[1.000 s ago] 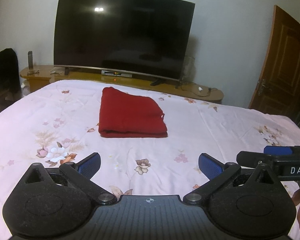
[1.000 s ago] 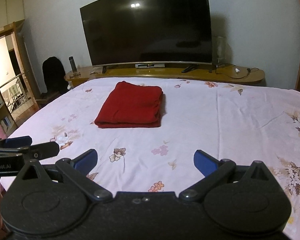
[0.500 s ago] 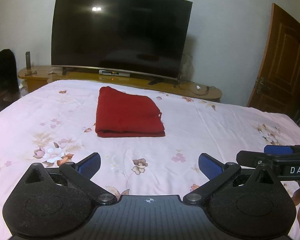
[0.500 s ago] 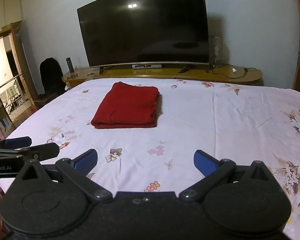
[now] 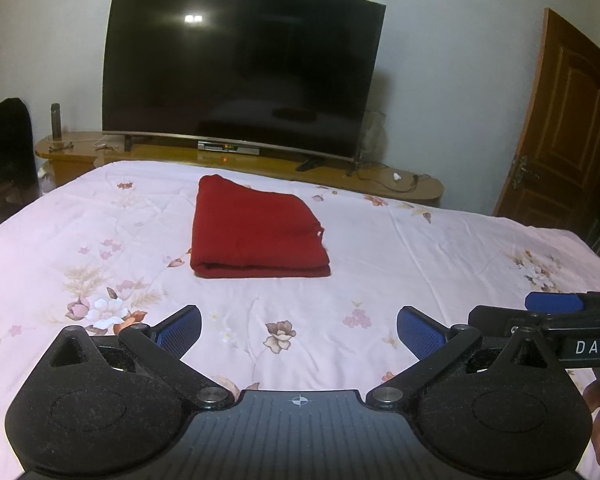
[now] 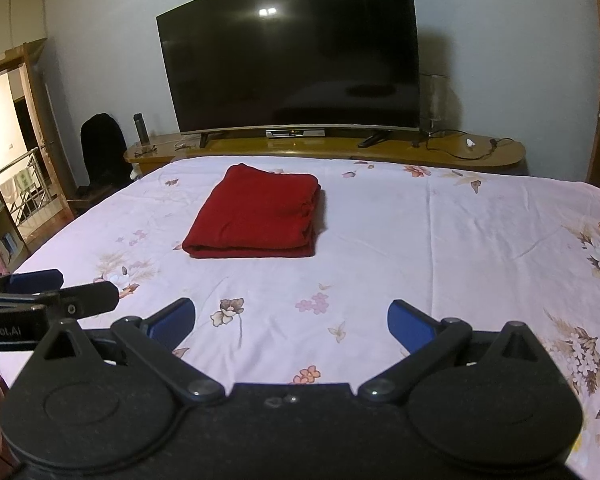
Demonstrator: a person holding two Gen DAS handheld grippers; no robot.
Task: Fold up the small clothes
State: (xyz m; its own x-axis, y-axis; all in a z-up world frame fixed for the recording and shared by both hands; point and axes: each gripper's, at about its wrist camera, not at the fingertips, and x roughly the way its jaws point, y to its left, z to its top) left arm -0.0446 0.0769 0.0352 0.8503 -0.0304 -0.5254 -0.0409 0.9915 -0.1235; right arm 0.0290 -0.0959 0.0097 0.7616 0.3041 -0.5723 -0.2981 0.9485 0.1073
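Note:
A red garment (image 5: 256, 232) lies folded into a neat rectangle on the pink floral bedspread (image 5: 420, 264), toward the far middle. It also shows in the right wrist view (image 6: 258, 216). My left gripper (image 5: 299, 330) is open and empty, held above the near part of the bed, well short of the garment. My right gripper (image 6: 291, 320) is open and empty too, beside the left one. Each gripper shows at the edge of the other's view, the right gripper (image 5: 556, 308) and the left gripper (image 6: 40, 284).
A large dark TV (image 5: 240, 72) stands on a low wooden bench (image 5: 400, 184) past the foot of the bed. A brown door (image 5: 560, 128) is at the right. A black chair (image 6: 102, 148) and a doorway (image 6: 4, 152) are at the left.
Both grippers have drawn back and tilted slightly, so the folded garment sits a little lower in view. Both stay open and the garment has not moved.

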